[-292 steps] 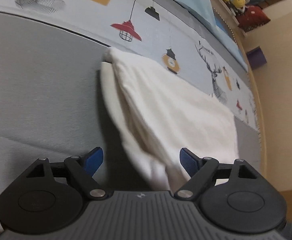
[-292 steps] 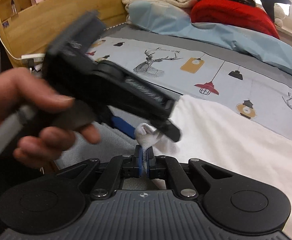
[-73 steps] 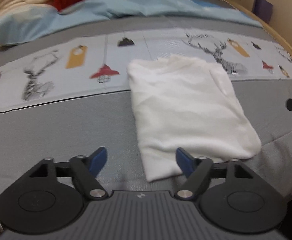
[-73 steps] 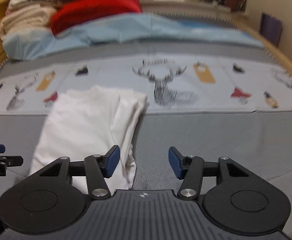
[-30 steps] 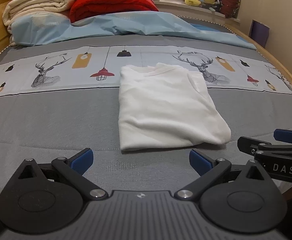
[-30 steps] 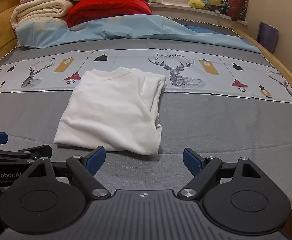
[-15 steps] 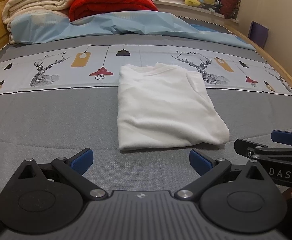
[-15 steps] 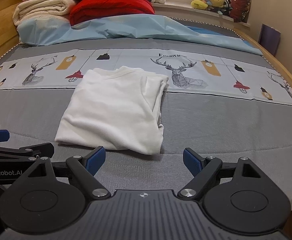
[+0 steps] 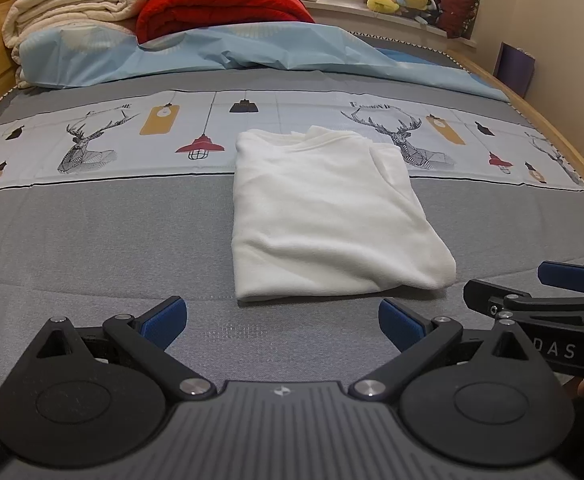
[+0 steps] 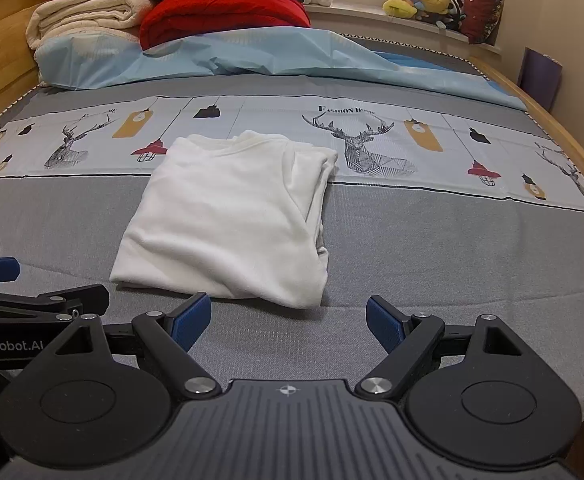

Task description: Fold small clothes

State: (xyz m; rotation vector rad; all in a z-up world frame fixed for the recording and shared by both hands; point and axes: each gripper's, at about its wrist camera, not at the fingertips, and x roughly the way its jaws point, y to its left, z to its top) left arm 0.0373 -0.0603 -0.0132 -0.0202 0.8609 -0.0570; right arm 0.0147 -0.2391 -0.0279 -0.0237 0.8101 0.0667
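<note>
Two grippers are hovering side by side above the near edge of the bed [image 9: 71,248], each with its blue-padded fingers spread wide apart and holding nothing. The left gripper [image 9: 281,322] and the right gripper [image 10: 287,318] are both sitting just short of the white garment [image 9: 324,216], apart from it, which suggests the folding itself is done. The garment is lying folded into a compact rectangle toward the middle of the bed, its far end overlapping the printed deer-and-lamp band [image 10: 372,140], its neckline pointing away. Layered edges are showing along its right side, loosely stacked. Beyond it, a light blue sheet [image 9: 251,52], a red quilt [image 10: 223,12] and cream blankets [image 9: 75,8] are lying piled at the far edge.
</note>
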